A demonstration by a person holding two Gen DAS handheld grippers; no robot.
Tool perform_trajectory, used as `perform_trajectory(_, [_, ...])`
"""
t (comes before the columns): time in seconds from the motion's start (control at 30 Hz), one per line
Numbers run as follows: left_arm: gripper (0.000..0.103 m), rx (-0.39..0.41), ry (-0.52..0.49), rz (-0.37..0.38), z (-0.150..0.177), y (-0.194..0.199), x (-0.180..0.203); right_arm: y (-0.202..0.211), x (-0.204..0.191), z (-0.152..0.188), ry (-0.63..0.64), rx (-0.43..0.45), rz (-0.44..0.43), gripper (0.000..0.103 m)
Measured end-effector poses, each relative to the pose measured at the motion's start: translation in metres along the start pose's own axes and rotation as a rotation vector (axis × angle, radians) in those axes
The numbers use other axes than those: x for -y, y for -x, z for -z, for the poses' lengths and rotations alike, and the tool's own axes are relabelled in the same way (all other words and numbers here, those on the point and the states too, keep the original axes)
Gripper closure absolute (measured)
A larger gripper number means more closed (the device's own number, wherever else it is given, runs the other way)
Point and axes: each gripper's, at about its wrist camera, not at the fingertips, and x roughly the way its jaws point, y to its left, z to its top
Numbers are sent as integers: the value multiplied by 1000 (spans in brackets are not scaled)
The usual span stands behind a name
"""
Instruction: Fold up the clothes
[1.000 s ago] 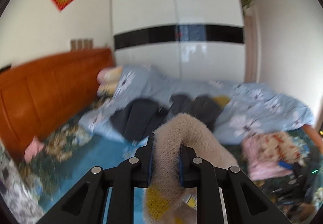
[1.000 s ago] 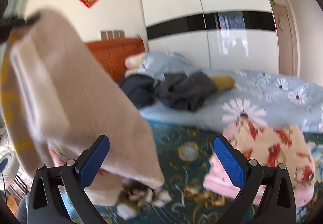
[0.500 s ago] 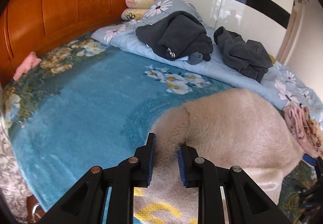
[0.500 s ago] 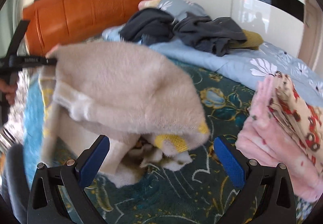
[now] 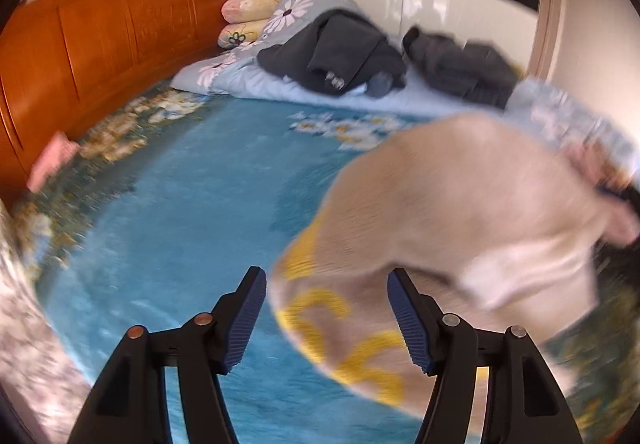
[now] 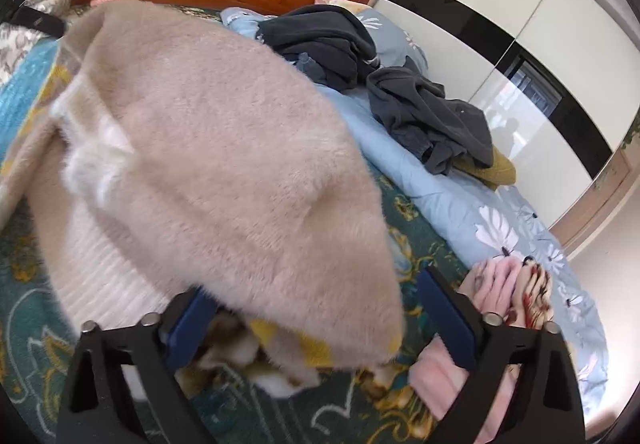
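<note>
Left gripper [image 5: 326,318]: jaws wide apart, nothing between the pads. Beige fuzzy sweater [image 5: 460,228] sits just right of it on the blue floral bedspread [image 5: 160,244], motion-blurred; yellow knit lettering [image 5: 348,340] on its near edge, too smeared to read.

Right gripper [image 6: 316,320]: jaws apart, sweater [image 6: 224,164] bulging over the gap, left pad [image 6: 192,324] partly under the fabric, no clamp visible.

Behind: 2 dark garment heaps [image 6: 432,120] on a light blue floral duvet [image 6: 452,204], orange wooden headboard [image 5: 100,44], folded pink clothes [image 6: 504,284] at right. No readable labels or brands.
</note>
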Motion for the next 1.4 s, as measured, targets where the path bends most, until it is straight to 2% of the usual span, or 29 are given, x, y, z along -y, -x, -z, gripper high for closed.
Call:
perform_trajectory(0.1, [36,-8,-69,-51,7,-6,2,0,2,-8,-8,23,31,41])
perform_trajectory(0.27, [36,-7,-192,-111,12,-24,10,3,15,-19,-48,36,37,54])
perform_trajectory(0.33, [37,-3,-234,-131,13,-30,13,7,23,-22,-63,40,37,56])
perform_trajectory(0.4, [49,10,-199,-114,9,-30,10,9,31,-23,-88,38,32,56])
perform_trajectory(0.47, [76,21,-152,-88,2,-28,7,6,40,-23,-133,30,20,56])
perform_trajectory(0.63, [90,74,-54,-42,-14,-10,0,-7,50,-29,-228,10,-4,65])
perform_trajectory(0.8, [93,214,-21,-39,-38,39,3,5,74,-50,-340,66,-13,76])
perform_trajectory(0.93, [93,358,-9,-44,-60,99,2,32,101,-72,-424,145,-3,79])
perform_trajectory(1.07, [93,475,-11,-51,-68,159,-2,80,113,-92,-417,251,52,80])
perform_trajectory(1.27, [93,567,-55,-89,-50,233,-9,170,113,-100,-374,399,107,80])
perform_trajectory(1.4, [93,598,-97,-102,-44,276,-15,227,100,-91,-318,461,104,80])
